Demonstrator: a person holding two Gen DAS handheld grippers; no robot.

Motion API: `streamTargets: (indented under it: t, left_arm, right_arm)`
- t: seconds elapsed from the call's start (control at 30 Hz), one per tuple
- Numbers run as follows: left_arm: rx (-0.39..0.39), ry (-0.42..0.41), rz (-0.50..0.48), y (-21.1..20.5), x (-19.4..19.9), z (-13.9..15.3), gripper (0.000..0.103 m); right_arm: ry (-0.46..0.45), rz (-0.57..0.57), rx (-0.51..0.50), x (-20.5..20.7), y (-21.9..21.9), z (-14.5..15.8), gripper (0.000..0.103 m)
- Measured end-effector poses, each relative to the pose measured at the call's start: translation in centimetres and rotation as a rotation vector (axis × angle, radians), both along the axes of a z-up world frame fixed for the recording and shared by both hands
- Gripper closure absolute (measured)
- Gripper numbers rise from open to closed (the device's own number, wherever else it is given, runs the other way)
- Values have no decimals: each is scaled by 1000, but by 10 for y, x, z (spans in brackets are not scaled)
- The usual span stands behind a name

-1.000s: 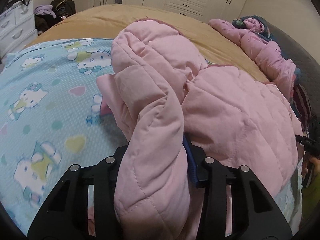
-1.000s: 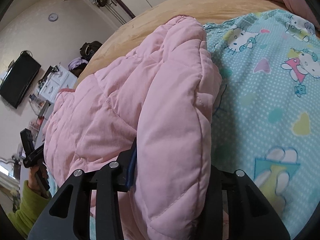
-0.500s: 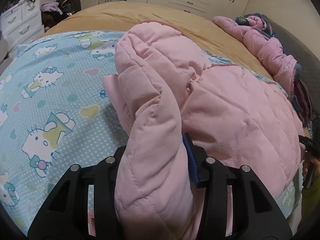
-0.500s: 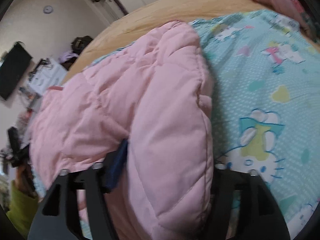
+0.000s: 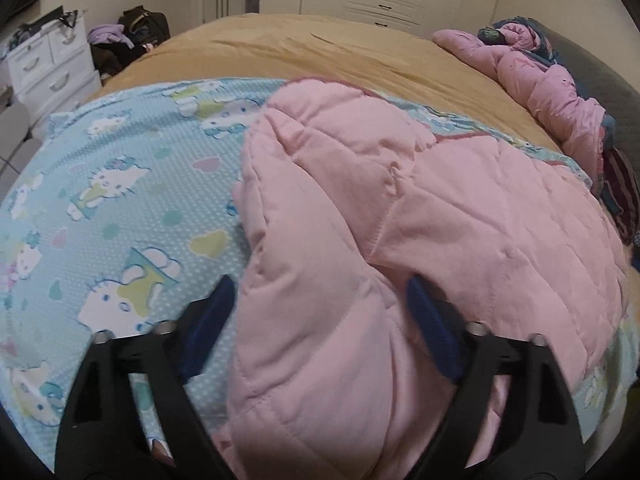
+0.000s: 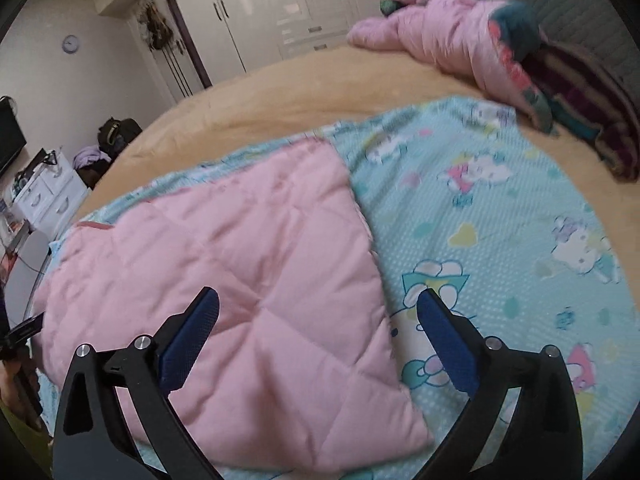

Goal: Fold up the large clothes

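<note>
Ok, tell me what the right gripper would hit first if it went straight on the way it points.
Most likely the pink quilted cover: it lies flat right ahead of the right gripper, whose jaws are opening with nothing between them. Depth is unclear.

Both views are evenly lit by soft indoor light, moderately bright with a warm cast; no single source shows, and shadows stay faint, gathering only in the creases of the pink quilted garment [image 5: 400,240] and beneath the black gripper frames; the glossy white wardrobe doors [image 6: 256,4] carry pale vertical glare in the right wrist view; the left wrist view is fairly sharp at centre; the right wrist view is smeared by motion blur, worst on the pile of clothes [image 6: 460,36] at the far edge; fisheye distortion bows the bed's outline; dark vignetting fills every corner.
</note>
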State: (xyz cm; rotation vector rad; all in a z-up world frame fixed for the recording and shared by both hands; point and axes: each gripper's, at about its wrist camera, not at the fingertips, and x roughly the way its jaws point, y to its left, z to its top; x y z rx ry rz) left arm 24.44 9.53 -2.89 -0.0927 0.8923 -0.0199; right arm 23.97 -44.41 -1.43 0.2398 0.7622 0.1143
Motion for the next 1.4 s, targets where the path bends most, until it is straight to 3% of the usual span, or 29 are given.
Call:
streamTargets:
  t: [0.07,0.4,0.67,0.77,1.0,1.1,1.4]
  left_arm:
    - [4,-33,3,1,-7,10,9]
    - [1,-207,-9,-13,-87,88,9]
    - [4,-281,-37,-41,-158,105,9]
    - [-9,-290,-32,-52,-180,101,9]
    - [13,-254,-26,-73,-216,65,9]
    - [1,-248,0,-76,-228,52,9]
    - [21,-283,3,-91,-241,42,9]
  right_arm:
    - [-41,7,-4,-12,12,16,4]
    - [-188,101,-18,-85,59,75,4]
    - [-253,168,-65,-141,82,95,4]
    - [-289,128,-72,-165,88,85,4]
    - [-239,166,-97,-199,112,36,4]
    - [-263,171,-144,-210,117,28,4]
    - [-251,172,-111,-223,125,7,4]
